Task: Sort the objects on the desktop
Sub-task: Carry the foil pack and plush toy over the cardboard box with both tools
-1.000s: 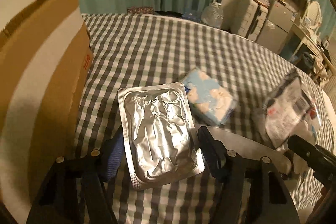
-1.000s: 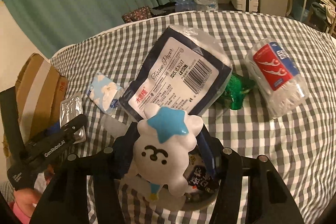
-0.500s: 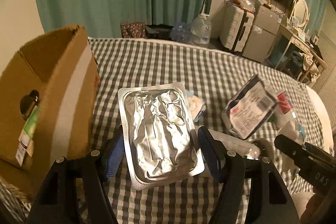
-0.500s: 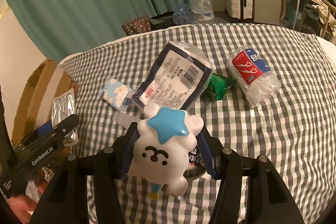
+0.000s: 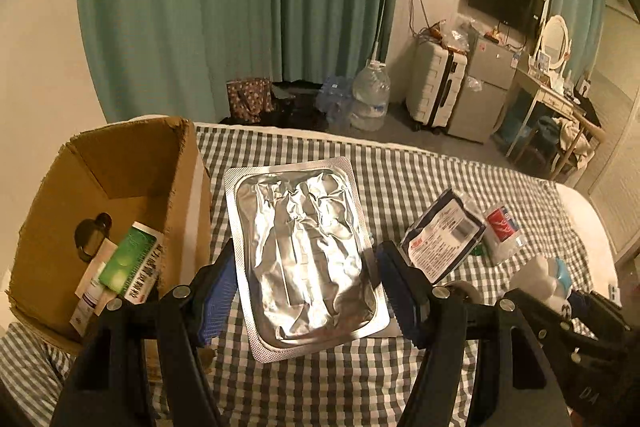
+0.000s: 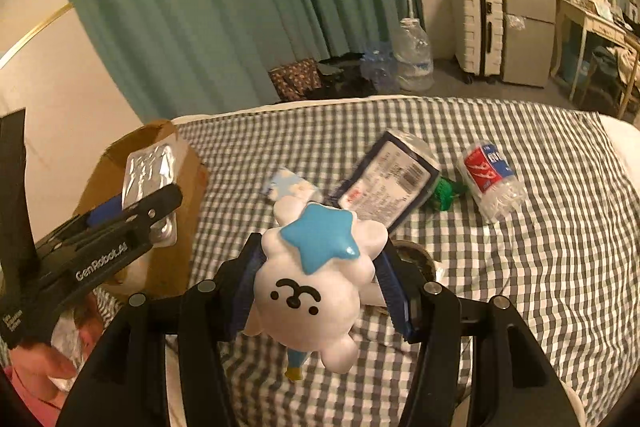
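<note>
Currently left tongs (image 5: 304,291) are clamped on the crinkled silver foil blister pack (image 5: 304,251), held beside the open brown cardboard box (image 5: 120,211); right tongs (image 6: 320,291) grip the white plush toy with blue star (image 6: 312,279) above the checkered bed (image 6: 520,267). Versus 1.0 s ago, both are raised higher and the box interior is now visible.

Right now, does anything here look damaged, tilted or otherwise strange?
Yes. The cardboard box has a ragged, torn rim. The foil of the blister pack in the left gripper is heavily crumpled. The clear cup lies on its side on the checkered cloth.

Silver blister pack (image 5: 306,255), grey-wht check cloth (image 5: 420,175)
</note>
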The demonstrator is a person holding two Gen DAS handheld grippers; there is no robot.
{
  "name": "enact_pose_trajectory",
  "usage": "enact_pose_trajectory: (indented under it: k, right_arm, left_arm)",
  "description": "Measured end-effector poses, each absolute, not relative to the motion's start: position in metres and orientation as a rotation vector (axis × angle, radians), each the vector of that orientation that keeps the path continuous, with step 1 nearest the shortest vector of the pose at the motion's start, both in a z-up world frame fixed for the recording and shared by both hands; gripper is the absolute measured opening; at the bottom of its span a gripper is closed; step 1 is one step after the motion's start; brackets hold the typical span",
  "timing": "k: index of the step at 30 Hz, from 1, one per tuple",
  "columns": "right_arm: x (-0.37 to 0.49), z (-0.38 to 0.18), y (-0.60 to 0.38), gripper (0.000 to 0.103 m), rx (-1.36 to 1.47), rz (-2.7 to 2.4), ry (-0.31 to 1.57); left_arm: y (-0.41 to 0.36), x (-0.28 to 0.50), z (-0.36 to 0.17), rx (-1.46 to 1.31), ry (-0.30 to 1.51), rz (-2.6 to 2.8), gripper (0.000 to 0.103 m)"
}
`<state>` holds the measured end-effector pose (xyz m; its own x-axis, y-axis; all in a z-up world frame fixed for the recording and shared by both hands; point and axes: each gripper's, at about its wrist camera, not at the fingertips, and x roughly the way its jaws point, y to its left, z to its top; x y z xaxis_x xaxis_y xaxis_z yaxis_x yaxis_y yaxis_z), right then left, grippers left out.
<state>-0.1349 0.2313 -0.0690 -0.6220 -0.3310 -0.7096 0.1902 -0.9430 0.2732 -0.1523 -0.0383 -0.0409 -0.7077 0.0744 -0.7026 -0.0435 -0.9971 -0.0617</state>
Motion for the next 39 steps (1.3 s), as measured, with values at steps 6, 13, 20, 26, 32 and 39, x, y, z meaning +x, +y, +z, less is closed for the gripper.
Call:
enact_pose_trajectory:
  k: [6,13,20,26,32,39]
  right_arm:
    - [-0.123,-0.044,0.215,0.055,1.117,-2.582,-0.216]
    - [-0.119,-0.02,0.184,0.055,1.058,-2.564,-0.149]
    - [-0.12,-0.01,0.131,0.055,1.023,-2.495,-0.06]
    - [-0.121,-0.013,0.083,0.055,1.015,-2.419,0.009]
    - [-0.123,-0.024,0.044,0.055,1.03,-2.364,0.082]
    - [-0.131,-0.033,0.01,0.055,1.063,-2.323,0.127]
  left_arm:
    - [-0.065,-0.149,-0.011,-1.111,-0.074,2.908,0.069]
    - [-0.115,-0.143,0.015,-1.068,-0.117,2.966,0.069]
    - [-0.179,-0.139,0.012,-1.104,-0.125,3.09,0.069]
    - [-0.226,-0.142,-0.018,-1.238,-0.123,3.117,0.07]
    - [-0.253,-0.146,-0.044,-1.319,-0.136,3.096,0.07]
    - [-0.279,-0.146,-0.065,-1.415,-0.206,3.069,0.089]
